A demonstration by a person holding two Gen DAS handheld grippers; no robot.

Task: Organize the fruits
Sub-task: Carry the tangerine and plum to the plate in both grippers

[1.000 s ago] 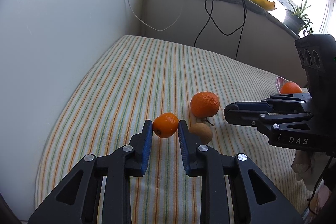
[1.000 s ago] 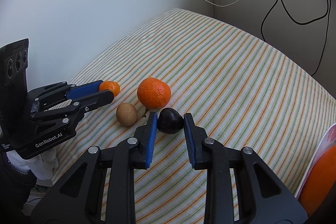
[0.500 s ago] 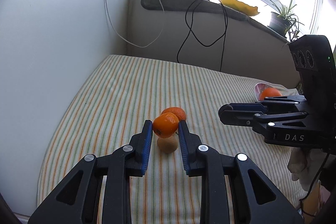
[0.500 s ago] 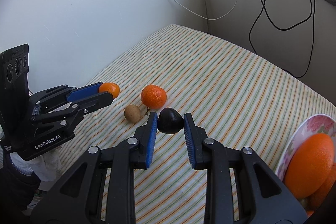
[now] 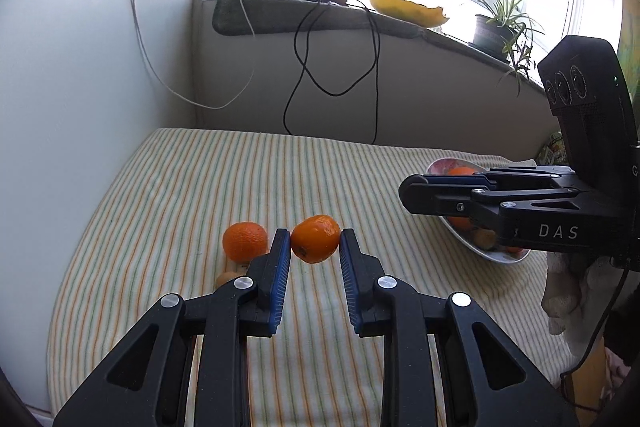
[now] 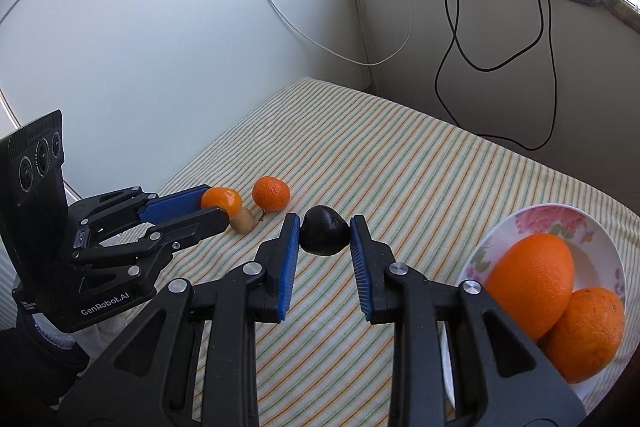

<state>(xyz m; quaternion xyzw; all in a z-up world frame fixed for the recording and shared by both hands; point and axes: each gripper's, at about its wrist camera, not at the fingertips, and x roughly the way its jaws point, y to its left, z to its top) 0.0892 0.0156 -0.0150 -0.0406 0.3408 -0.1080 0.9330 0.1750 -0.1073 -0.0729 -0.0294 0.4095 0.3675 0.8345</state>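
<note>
Left gripper point(image 5: 315, 245) pinches small tangerine point(image 5: 315, 238); right gripper point(image 6: 325, 231) pinches dark plum point(image 6: 324, 235), hidden from left view.

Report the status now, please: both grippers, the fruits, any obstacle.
Left gripper shut on small mandarin. Right gripper shut on dark plum. Mandarin, kiwi remain on cloth. Path to bowl clear.

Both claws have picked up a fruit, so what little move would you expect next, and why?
Probably the right gripper carries its dark plum sideways over the flowered bowl. The plum is pinched clear of the striped cloth, and the bowl, already holding oranges, lies just beside it.
</note>
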